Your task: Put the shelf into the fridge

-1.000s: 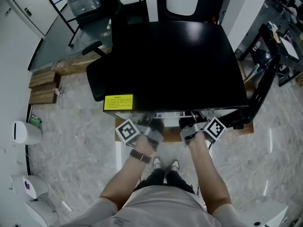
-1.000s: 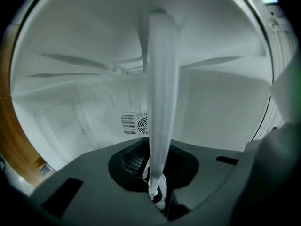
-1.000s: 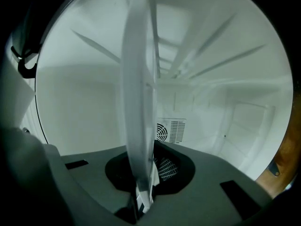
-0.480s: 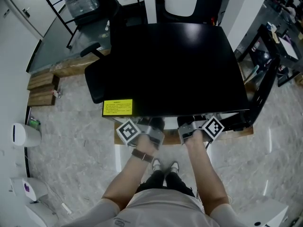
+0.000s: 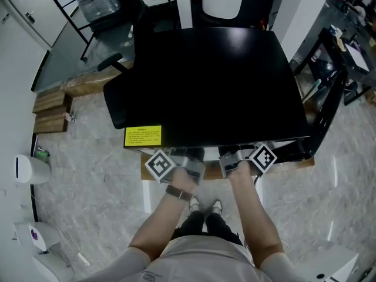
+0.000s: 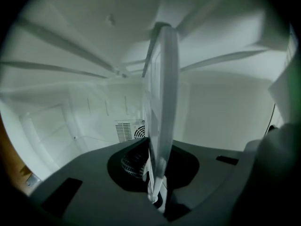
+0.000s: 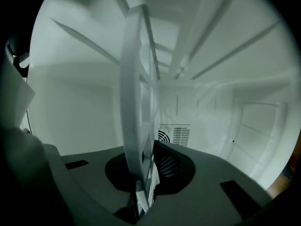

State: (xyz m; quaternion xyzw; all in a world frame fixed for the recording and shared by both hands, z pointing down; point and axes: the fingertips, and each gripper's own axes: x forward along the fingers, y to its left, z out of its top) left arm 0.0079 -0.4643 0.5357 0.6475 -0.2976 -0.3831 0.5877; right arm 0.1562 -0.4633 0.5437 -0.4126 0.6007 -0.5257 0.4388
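Note:
The black fridge fills the middle of the head view, seen from above. Both hands reach into its front opening; only the left marker cube and the right marker cube stick out from under the top edge. In the left gripper view, the translucent white shelf runs edge-on into the white interior, and my left gripper is shut on its near edge. My right gripper is likewise shut on the shelf, which sits inside the fridge between ribbed side walls.
A fan vent sits on the fridge's back wall. A black office chair stands close to the fridge's left side. A black metal frame is at the right, wooden pallets and a white bin at the left.
Both grippers have slid forward, further under the fridge's top edge, carrying the shelf deeper inside. Less of each gripper shows in the head view.

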